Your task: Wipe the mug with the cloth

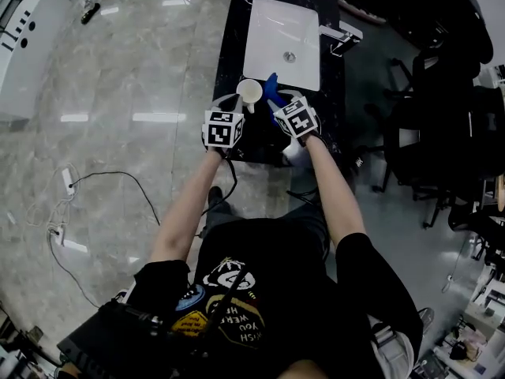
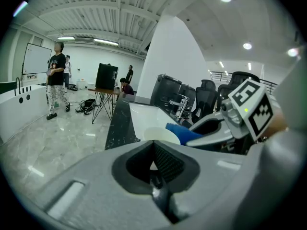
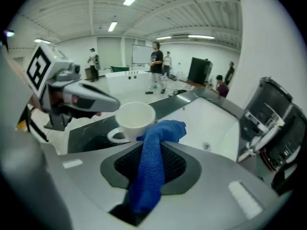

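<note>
A white mug (image 1: 249,93) is over the black counter (image 1: 233,46), just in front of the white sink's left corner; whether it rests on the counter is unclear. My left gripper (image 1: 238,103) comes at it from the left, shut on the mug's rim (image 2: 160,135), a sliver of white showing between the pads. The mug's handle (image 3: 115,136) points free toward me. My right gripper (image 1: 278,103) is shut on a blue cloth (image 3: 152,166). The cloth's free end (image 3: 168,128) lies against the mug's (image 3: 134,116) right side.
A white rectangular sink (image 1: 282,30) fills the counter behind the mug, with a chrome faucet (image 1: 341,38) at its right. Black office chairs (image 1: 430,133) stand to the right. Cables (image 1: 71,188) lie on the tiled floor at left. People (image 2: 56,80) stand far off.
</note>
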Motion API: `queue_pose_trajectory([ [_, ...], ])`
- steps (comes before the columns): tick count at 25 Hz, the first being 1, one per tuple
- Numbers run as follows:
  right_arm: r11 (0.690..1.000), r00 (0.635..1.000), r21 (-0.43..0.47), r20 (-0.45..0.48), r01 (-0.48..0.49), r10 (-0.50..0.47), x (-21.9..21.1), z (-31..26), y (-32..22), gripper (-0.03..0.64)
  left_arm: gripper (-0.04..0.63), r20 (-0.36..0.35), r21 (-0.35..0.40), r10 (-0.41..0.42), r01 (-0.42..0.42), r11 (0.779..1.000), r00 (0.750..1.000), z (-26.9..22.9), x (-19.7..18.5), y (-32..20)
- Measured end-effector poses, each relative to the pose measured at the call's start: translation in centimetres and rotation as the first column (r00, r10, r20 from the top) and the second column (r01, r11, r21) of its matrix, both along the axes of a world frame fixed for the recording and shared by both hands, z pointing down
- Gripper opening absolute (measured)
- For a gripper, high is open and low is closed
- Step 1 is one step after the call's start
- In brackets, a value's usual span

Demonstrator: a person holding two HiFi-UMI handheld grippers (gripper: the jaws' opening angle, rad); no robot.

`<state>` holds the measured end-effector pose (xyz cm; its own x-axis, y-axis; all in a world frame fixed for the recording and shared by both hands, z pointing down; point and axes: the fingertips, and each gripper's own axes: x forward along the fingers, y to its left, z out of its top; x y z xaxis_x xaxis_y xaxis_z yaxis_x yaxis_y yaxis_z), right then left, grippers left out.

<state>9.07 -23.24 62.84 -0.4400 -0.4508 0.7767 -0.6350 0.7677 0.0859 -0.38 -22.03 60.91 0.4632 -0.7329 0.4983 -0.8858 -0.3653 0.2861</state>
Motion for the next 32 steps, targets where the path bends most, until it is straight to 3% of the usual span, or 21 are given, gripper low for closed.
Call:
queue_pose_trajectory([
  [3,0.975,0.977,-0.067,0.008,0.214,-0.214,-3.3,1.7,5.0,0.095,0.003,0.01,-0.006,0.004,-0.004,1.0,1.0,0.0,-0.3,0.2],
  [5,0.955,0.959,-0.095,0.063,0.283,-0.278,-4.1,2.0,7.9,0.095,0.003,0.018,-0.006,0.015,-0.015,1.0,1.0,-0.1,-0.2,0.2],
  [7,0.974,0.975,-0.099,0.115,0.202,-0.19,-3.1,1.6,8.3,0.095,0.003,0.028,-0.009,0.034,-0.034,0.999,0.999,0.0,-0.1,0.3],
  [9,0.997,0.988,-0.078,0.151,-0.019,0.03,-0.9,0.9,6.6,0.098,0.003,0.031,-0.009,0.041,-0.041,0.999,0.999,-0.1,-0.2,0.8],
  [10,0.99,0.976,-0.078,0.173,-0.119,0.131,0.2,0.7,5.9,0.116,0.003,0.02,-0.009,0.034,-0.034,0.999,0.999,-0.2,-0.3,1.2],
  [12,0.969,0.944,-0.115,0.225,-0.221,0.242,1.1,0.3,5.7,0.296,0.003,-0.022,-0.007,0.011,-0.011,1.0,1.0,-0.8,-0.4,2.1],
  [14,0.948,0.891,-0.15,0.327,-0.28,0.314,1.4,-1.0,6.4,0.333,0.003,-0.058,-0.003,-0.006,0.006,1.0,0.998,-1.4,-0.6,3.8],
  [17,0.907,0.731,-0.164,0.545,-0.387,0.411,2.2,-4.8,8.1,0.323,0.003,-0.099,0.01,-0.008,0.009,1.0,0.995,-2.4,-0.8,7.2],
  [19,0.89,0.667,-0.106,0.624,-0.442,0.406,2.7,-7.2,9.9,0.19,0.003,-0.118,0.03,-0.007,0.011,0.999,0.993,-3.2,-1.0,9.6],
  [21,0.876,0.669,-0.026,0.635,-0.481,0.387,2.9,-8.4,12.0,0.019,0.003,-0.128,0.07,-0.002,0.011,0.998,0.992,-4.2,-1.3,11.8],
  [22,0.873,0.685,-0.003,0.619,-0.488,0.385,2.8,-8.3,12.9,0.003,0.003,-0.126,0.089,0.006,0.006,0.996,0.992,-4.7,-1.4,12.8],
  [24,0.869,0.711,-0.001,0.575,-0.495,0.405,2.5,-7.1,14.4,0.003,0.003,-0.113,0.11,0.027,-0.015,0.994,0.993,-4.9,-1.6,14.5],
  [28,0.835,0.693,0.032,0.576,-0.549,0.433,2.2,-8.0,15.9,0.003,0.003,-0.1,0.098,0.055,-0.045,0.994,0.993,-4.5,-1.9,16.9],
  [32,0.821,0.711,0.113,0.575,-0.559,0.404,1.1,-9.5,17.0,0.002,0.003,-0.095,0.127,0.086,-0.074,0.989,0.992,-5.5,-1.9,17.5],
])
